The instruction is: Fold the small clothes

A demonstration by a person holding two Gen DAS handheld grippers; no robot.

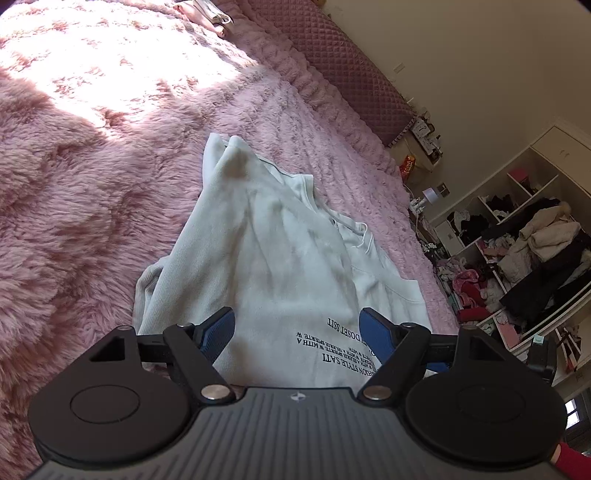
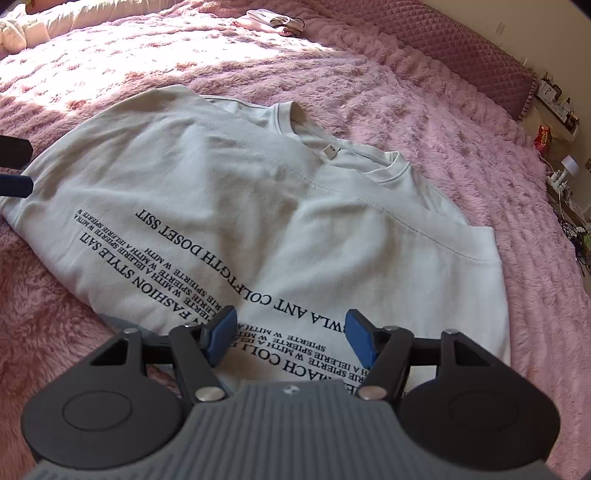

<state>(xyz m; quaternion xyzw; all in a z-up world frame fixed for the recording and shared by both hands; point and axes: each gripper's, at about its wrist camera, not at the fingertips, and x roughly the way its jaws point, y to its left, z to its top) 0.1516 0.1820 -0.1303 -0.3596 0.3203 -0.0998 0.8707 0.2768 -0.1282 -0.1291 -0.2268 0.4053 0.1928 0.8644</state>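
Note:
A pale white sweatshirt [image 2: 258, 206] with black printed lettering lies spread on the fluffy pink bed cover [image 2: 461, 147], its collar toward the far side. In the left wrist view the same sweatshirt [image 1: 273, 258] shows one sleeve folded over its body. My right gripper [image 2: 291, 332] hovers over the printed lower part, blue pads apart, nothing between them. My left gripper [image 1: 299, 328] stands open above the sweatshirt's hem edge, empty. The left gripper's finger tips [image 2: 14, 184] poke in at the left edge of the right wrist view, beside the sweatshirt's side.
A quilted pink headboard [image 1: 351, 74] runs along the far right of the bed. Small folded clothes [image 2: 273, 20] lie far back on the cover. Beyond the bed edge stands a white shelf unit [image 1: 524, 240] stuffed with clothes, and a cluttered bedside stand [image 2: 554, 122].

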